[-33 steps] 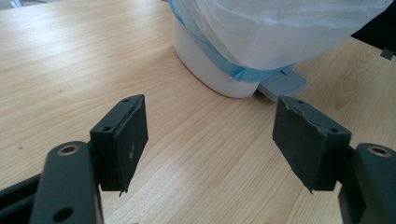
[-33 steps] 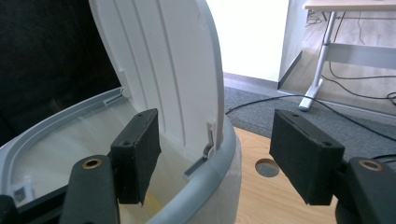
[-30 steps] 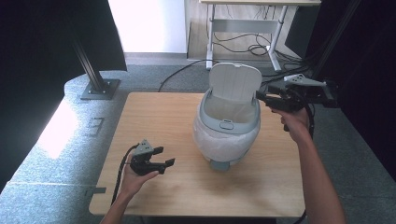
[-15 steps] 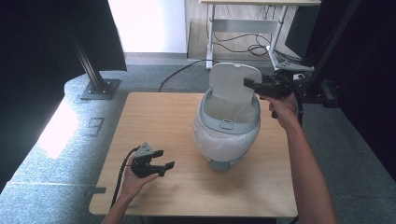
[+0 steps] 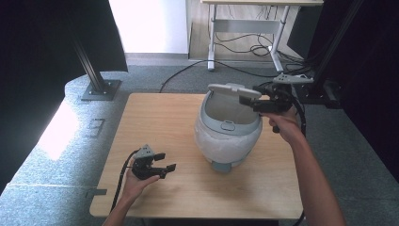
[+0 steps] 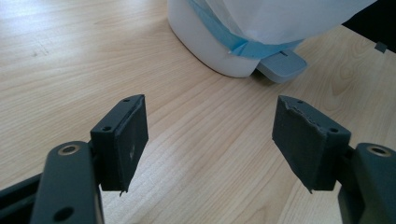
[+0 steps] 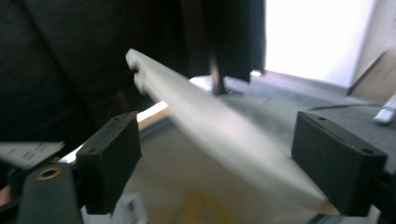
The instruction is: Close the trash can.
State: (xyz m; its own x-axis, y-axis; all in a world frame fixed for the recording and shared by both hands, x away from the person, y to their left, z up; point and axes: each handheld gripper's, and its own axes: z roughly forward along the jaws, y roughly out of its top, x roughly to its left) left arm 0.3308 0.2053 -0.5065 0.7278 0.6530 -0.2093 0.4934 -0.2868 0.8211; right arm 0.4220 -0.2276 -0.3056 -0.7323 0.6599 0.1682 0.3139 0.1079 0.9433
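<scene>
Lid: the pedal bin (image 5: 228, 136), at the centre of the high view, is having its lid (image 5: 234, 89) swung down from upright to nearly level, hanging above the rim.
Right gripper: the right gripper (image 5: 249, 100), at upper right, is reaching over the bin's back edge; its jaws have just been opening, the blurred lid (image 7: 219, 135) passing between them, pads apparently clear.
Left gripper: the left gripper (image 5: 165, 165), at lower left, is resting wide open and empty on the table (image 5: 155, 117).
Meaning: closing the bin is looking nearly done.
</scene>
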